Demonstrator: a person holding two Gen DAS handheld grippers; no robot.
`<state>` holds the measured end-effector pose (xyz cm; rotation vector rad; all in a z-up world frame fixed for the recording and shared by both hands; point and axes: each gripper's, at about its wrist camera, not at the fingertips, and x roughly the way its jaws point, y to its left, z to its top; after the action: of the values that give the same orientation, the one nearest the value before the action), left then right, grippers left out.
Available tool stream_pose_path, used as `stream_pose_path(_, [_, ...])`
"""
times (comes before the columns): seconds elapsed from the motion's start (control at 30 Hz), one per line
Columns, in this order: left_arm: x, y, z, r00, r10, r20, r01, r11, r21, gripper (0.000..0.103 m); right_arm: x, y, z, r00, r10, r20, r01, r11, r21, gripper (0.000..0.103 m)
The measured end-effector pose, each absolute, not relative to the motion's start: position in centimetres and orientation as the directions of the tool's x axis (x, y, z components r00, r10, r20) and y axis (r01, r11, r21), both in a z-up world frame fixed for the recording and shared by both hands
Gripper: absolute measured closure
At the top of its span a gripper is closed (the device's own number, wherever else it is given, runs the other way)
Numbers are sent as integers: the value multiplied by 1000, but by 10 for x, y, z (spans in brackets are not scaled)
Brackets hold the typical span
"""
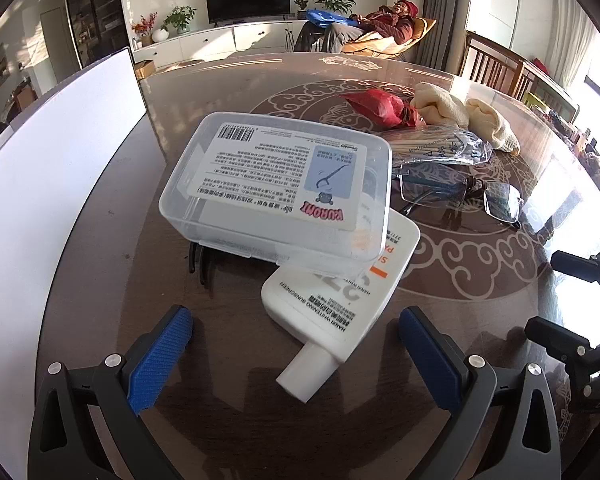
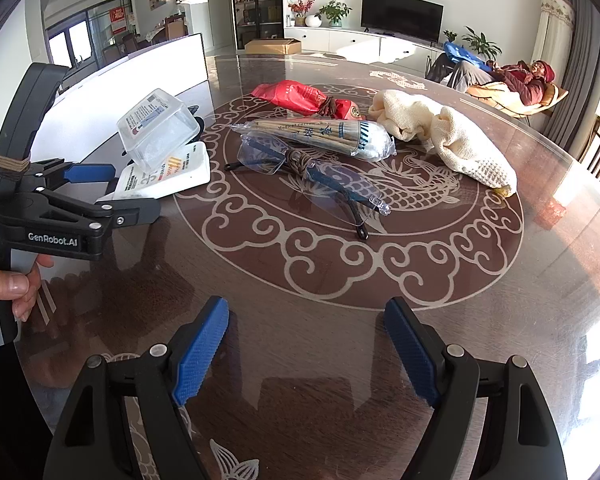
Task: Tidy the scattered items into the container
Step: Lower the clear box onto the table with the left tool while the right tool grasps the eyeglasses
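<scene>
A clear plastic floss box (image 1: 276,184) lies tilted on a white sunscreen tube (image 1: 332,304), whose cap (image 1: 304,376) points toward my left gripper (image 1: 296,356). That gripper is open and empty, with its fingers either side of the cap. Box (image 2: 158,128) and tube (image 2: 168,176) also show in the right wrist view, with the left gripper (image 2: 112,190) beside them. My right gripper (image 2: 306,344) is open and empty above bare table. Glasses (image 2: 308,178), a cotton swab bag (image 2: 320,136), a red packet (image 2: 300,98) and a cream cloth (image 2: 444,136) lie ahead of it.
A large white container wall (image 1: 56,184) stands at the left of the table, also seen in the right wrist view (image 2: 140,76). The round glass-topped table (image 2: 340,272) has a dragon pattern. A person reclines in a chair (image 2: 512,84) beyond. Wooden chairs (image 1: 496,64) stand at the far right.
</scene>
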<state>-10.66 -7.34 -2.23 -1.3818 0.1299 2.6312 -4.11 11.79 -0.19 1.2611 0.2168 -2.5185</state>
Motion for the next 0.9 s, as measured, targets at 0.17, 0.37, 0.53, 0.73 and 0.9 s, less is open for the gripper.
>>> stream_pose_path(0.17, [-86, -88, -24, -549, 86, -831, -155, -988, 0, 0, -47, 116, -3, -557, -207, -804, 341, -940, 5, 19])
stream_pose_path(0.37, [-79, -91, -25, -545, 95, -833, -173, -985, 0, 0, -65, 103, -5, -562, -173, -809, 292, -956, 1, 16])
stream_pose_path(0.53, [-70, -101, -24, -550, 101, -829, -179, -984, -1, 0, -81, 92, -5, -561, -168, -811, 283, -959, 3, 16])
stream_pose_path(0.73, [-76, -95, -23, -556, 110, -824, -197, -980, 2, 0, -69, 98, -5, -542, -210, -813, 365, -931, -2, 16])
stream_pose_path(0.9, [-84, -88, -22, -551, 143, -822, -254, -967, 2, 0, -68, 135, -6, -524, -262, -810, 477, -879, -25, 16])
